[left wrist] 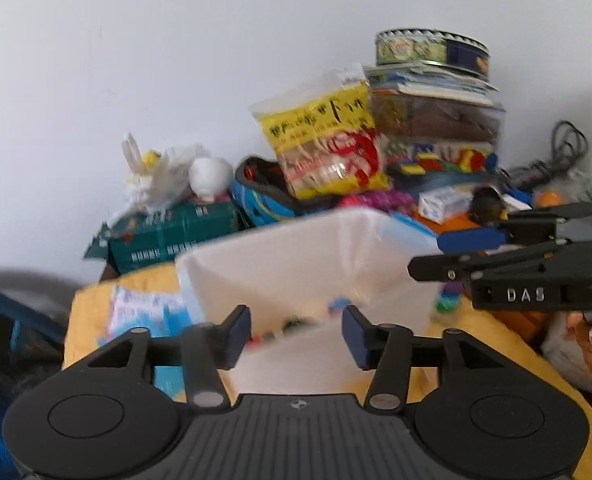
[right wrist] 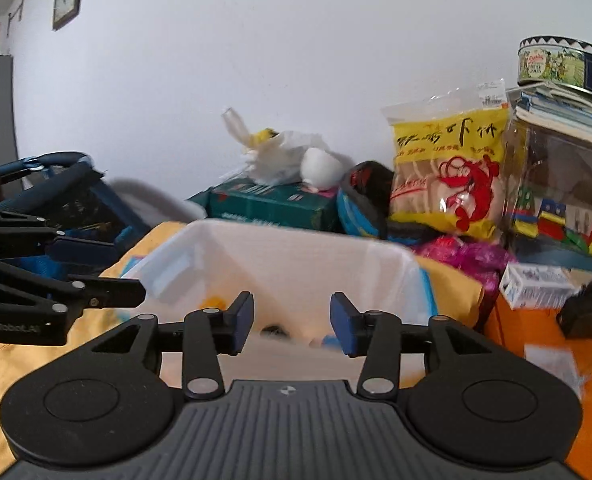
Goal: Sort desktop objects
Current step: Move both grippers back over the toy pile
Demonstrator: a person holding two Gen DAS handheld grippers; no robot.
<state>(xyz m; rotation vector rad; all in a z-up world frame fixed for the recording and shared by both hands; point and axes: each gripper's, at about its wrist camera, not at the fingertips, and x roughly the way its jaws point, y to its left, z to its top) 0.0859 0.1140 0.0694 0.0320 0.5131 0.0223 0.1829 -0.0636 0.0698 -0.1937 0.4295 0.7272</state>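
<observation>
Nearest in each wrist view stands that tool's own pair of blue-padded black fingers. The left gripper has its jaws parted with nothing between the pads, and the right gripper is likewise released and empty.

Both point down into the white translucent plastic bin, which rests on a yellow cloth. Small items lie on the bin's floor, among them something blue and something dark; motion blur hides what they are. In the right wrist view a yellow scrap shows through the bin's left wall. Left of the bin lies a flat blue-and-white packet.

Right of the bin sit a small white printed carton and a dark rounded object on an orange surface.

Behind the bin, against the white wall, are a dark green cardboard box topped by a crumpled white plastic bag, a yellow snack bag with a red lobster print, and a clear plastic tub of coloured blocks. Stacked booklets and a round decorated tin sit on that tub.
</observation>
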